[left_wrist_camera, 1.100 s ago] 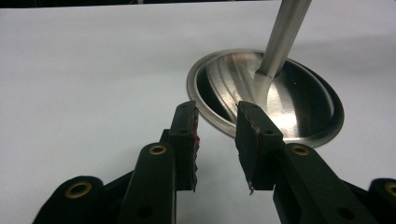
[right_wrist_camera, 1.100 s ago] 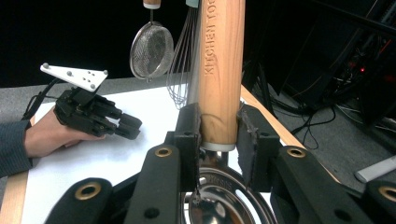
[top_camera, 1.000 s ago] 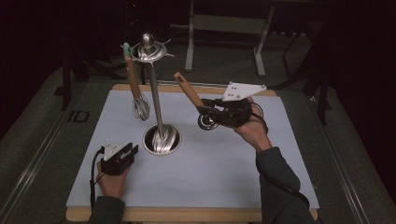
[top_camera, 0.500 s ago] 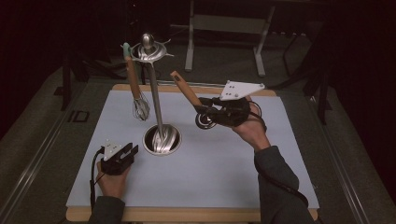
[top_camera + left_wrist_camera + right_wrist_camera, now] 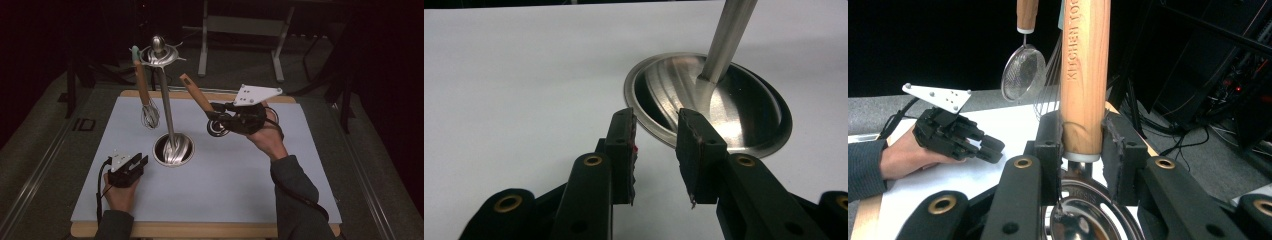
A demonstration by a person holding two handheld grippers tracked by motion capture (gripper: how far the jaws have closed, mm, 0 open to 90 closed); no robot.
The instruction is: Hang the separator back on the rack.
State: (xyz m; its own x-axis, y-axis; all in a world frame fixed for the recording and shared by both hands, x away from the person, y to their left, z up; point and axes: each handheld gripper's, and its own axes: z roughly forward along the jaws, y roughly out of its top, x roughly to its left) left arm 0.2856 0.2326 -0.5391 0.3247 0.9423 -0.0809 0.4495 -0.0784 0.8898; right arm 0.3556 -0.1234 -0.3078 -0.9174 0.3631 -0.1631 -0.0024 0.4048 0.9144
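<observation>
The stand [image 5: 172, 149] rises mid-table [image 5: 300, 200], whisk [image 5: 149, 114] hanging left, ladle [image 5: 200, 100] right of it.

A: What's in the right gripper [image 5: 1083, 137]?
B: A wooden handle [image 5: 1084, 75], clamped upright between the jaws.
A: And around that handle?
B: A small strainer [image 5: 1023, 72] hangs just left; the other gripper [image 5: 990, 148] rests farther left

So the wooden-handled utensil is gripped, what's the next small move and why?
Probably lift the right gripper toward the stand's top ring. Its jaws are clamped on the wooden handle of a utensil held in the air beside the stand, handle end tilted toward the ring, where a whisk hangs. The left gripper rests open on the table.
</observation>
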